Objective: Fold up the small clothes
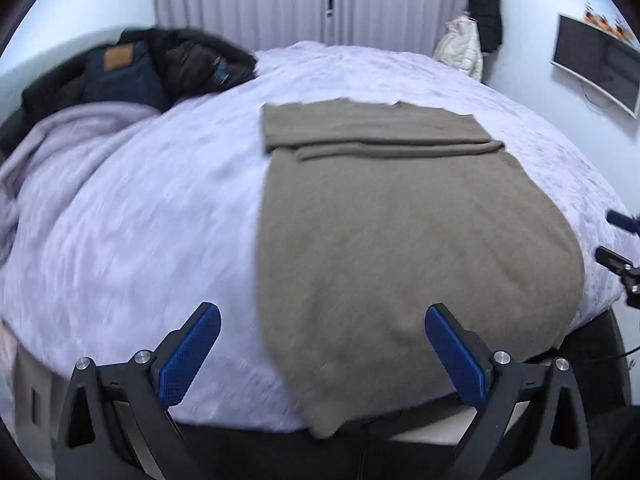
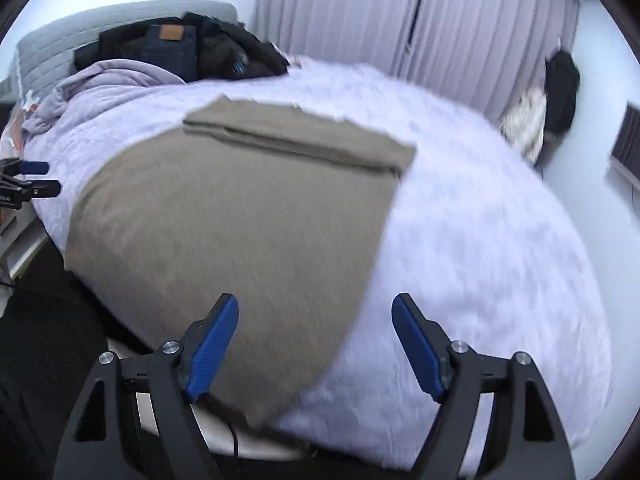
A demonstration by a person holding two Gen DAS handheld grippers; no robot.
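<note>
A taupe knit garment lies flat on the white bedspread, its far end folded over into a band. Its near end hangs over the bed's front edge. My left gripper is open and empty, hovering over the garment's near left edge. In the right wrist view the garment fills the middle left. My right gripper is open and empty above the garment's near right edge. The right gripper's tips show at the far right of the left wrist view, and the left gripper's at the far left of the right wrist view.
A pile of dark clothes and jeans sits at the bed's far left by a lilac blanket. Curtains hang behind. Jackets hang at the right wall, near a wall screen.
</note>
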